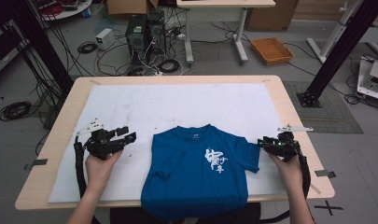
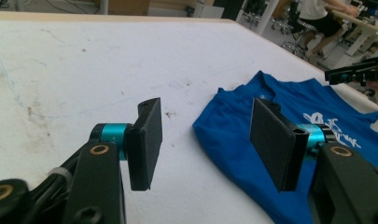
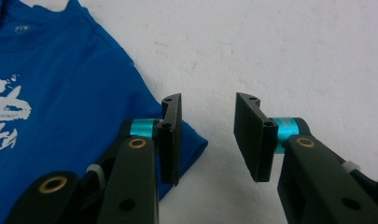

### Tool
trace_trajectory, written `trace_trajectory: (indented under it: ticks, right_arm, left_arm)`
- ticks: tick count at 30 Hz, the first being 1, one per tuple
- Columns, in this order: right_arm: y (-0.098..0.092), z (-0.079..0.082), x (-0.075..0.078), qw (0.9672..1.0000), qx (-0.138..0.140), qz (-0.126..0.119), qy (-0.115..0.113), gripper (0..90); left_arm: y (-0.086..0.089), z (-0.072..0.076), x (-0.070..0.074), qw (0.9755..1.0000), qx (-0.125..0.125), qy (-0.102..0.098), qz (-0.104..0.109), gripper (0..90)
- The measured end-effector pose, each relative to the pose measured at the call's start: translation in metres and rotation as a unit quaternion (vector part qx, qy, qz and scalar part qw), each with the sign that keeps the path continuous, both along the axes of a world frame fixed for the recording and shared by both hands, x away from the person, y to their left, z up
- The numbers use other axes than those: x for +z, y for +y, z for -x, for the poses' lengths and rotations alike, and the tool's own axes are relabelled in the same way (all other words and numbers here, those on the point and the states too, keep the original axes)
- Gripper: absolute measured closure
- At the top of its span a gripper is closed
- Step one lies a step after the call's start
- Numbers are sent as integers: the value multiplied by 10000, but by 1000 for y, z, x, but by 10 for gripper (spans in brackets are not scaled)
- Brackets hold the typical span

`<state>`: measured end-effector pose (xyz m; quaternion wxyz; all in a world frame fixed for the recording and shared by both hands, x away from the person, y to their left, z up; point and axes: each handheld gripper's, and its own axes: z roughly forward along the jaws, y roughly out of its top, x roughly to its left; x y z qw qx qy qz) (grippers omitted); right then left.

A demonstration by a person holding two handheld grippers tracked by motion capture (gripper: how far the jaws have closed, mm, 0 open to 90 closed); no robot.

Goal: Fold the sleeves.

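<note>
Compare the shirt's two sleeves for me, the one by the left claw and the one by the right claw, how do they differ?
The sleeve by the left claw is folded in over the blue shirt, so that sleeve lies on the body. The sleeve by the right claw is spread out flat on the white mat; this one juts past the shirt's side. The folded sleeve sits apart from its claw; the spread sleeve's corner lies just by the right claw. Both are short and blue.

Table: light wood top, with a stained white mat spread over most of it.
Floor behind: two black computer towers amid tangled cables, a small white box to their left.
Orange tray: on the floor, right of a white desk.
Cardboard boxes: far back.
</note>
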<state>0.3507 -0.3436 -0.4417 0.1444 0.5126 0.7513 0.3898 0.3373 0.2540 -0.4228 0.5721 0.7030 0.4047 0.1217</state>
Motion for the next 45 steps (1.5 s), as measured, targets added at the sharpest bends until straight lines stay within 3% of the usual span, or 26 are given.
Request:
trace_trajectory:
  ticks: [4, 8, 10, 17, 22, 34, 43, 45]
  right_arm:
    - [1, -2, -6, 9999, 34, 45, 133, 651]
    - [2, 0, -5, 9997, 208, 23, 116, 830]
    - [3, 2, -1, 9996, 264, -4, 25, 878]
    - [8, 10, 22, 9975, 360, -533, -280, 891]
    - [19, 16, 38, 9957, 456, -686, -412, 893]
    - [73, 29, 65, 9927, 855, -507, -683, 893]
    - [115, 28, 63, 9929, 1002, -277, -582, 893]
    - [134, 25, 58, 9927, 1069, -82, -555, 893]
  left_arm:
    - [-4, 0, -1, 9999, -104, 6, -39, 442]
    - [-5, -1, -1, 9999, -141, 33, -38, 443]
    - [-4, -1, -2, 9999, -132, 58, -25, 442]
    - [-4, -2, -3, 9998, -150, 99, -18, 442]
    - [-4, -3, -4, 9998, -170, 125, -43, 443]
    - [-5, -4, -5, 9997, -190, 180, -19, 444]
    - [-4, -4, -5, 9995, -193, 210, 137, 444]
    - [-5, -5, -5, 9994, -201, 231, 134, 444]
